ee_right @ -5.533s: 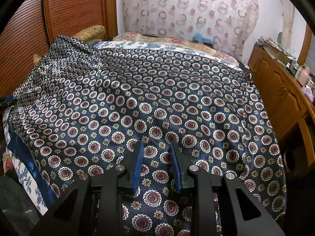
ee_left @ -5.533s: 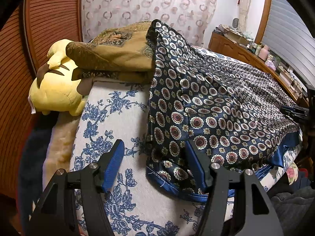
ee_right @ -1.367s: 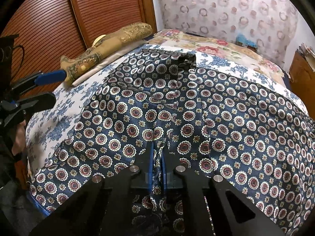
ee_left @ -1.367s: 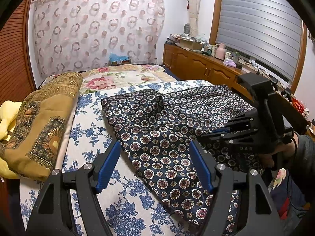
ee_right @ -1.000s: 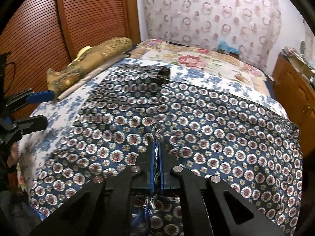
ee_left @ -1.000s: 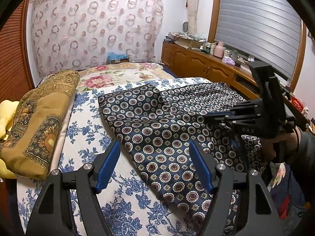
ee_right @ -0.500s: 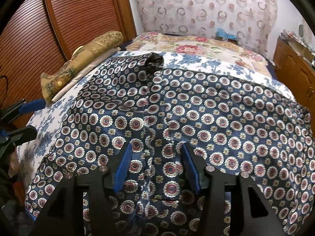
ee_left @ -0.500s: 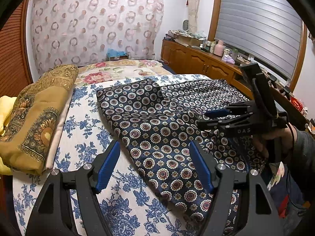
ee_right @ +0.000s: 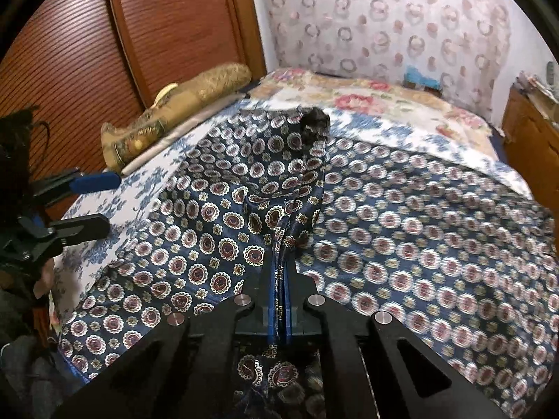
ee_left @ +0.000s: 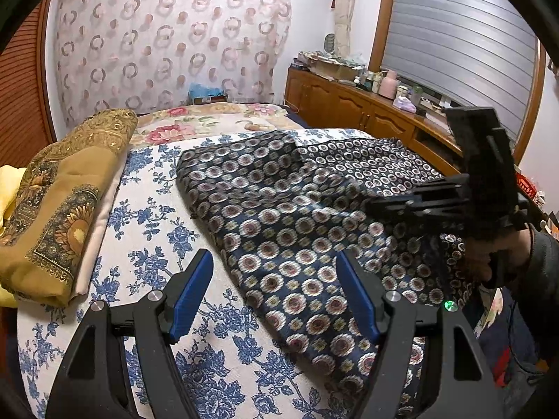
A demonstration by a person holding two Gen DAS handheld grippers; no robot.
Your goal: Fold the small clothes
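Observation:
A navy silk garment with round medallion print (ee_left: 279, 216) lies spread on the bed; it fills the right wrist view (ee_right: 401, 230). My right gripper (ee_right: 278, 279) is shut on a raised fold of this garment near its middle and lifts it; it also shows in the left wrist view (ee_left: 377, 206) at the right, held by a hand. My left gripper (ee_left: 276, 289) is open and empty above the garment's near left edge. It also shows at the left of the right wrist view (ee_right: 91, 206), open.
The bed has a white sheet with blue flowers (ee_left: 146, 230). A folded golden-brown blanket (ee_left: 59, 188) and a yellow plush lie at the left. A wooden cabinet (ee_left: 353, 104) with clutter runs along the right. Slatted wooden doors (ee_right: 87, 42) stand behind the bed.
My right gripper was open over the garment half a second ago and has shut on a fold and pulled it up. My left gripper stays open and has hardly moved.

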